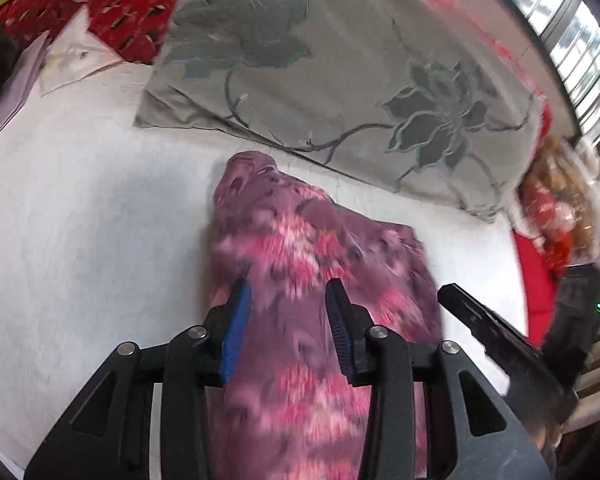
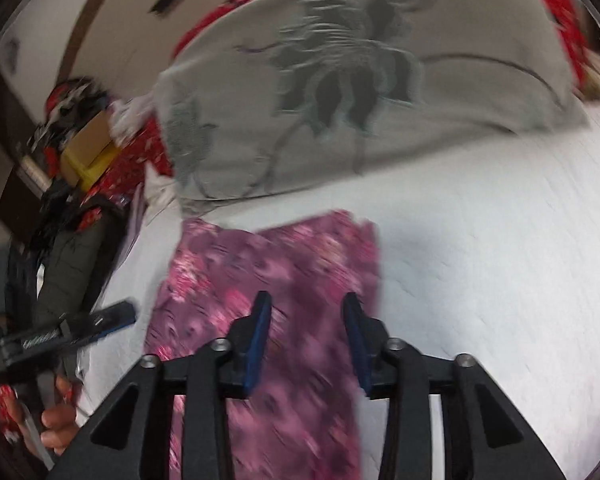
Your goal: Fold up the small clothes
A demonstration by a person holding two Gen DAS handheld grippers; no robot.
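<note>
A purple garment with pink flowers point(image 1: 312, 248) lies in a long folded strip on the white bed sheet point(image 1: 80, 220). My left gripper point(image 1: 288, 286) hovers over its near part, jaws apart, and the cloth shows in the gap without being pinched by the blue pads point(image 1: 236, 320). In the right wrist view the same garment point(image 2: 268, 264) lies under my right gripper point(image 2: 307, 298), which is also open over the cloth. Each gripper sees the other: the right gripper point(image 1: 484, 324) beside the garment's right edge, the left gripper point(image 2: 72, 330) to its left, held by a hand point(image 2: 56, 420).
A grey pillow with embroidered dark flowers point(image 1: 340, 80) lies just beyond the garment. Red patterned bedding point(image 1: 112, 0) and folded pale cloth point(image 1: 68, 60) sit at the far left, and a doll in red point(image 1: 556, 208) at the right under a window point(image 1: 572, 40). Boxes and dark clothes point(image 2: 72, 200) crowd the bedside.
</note>
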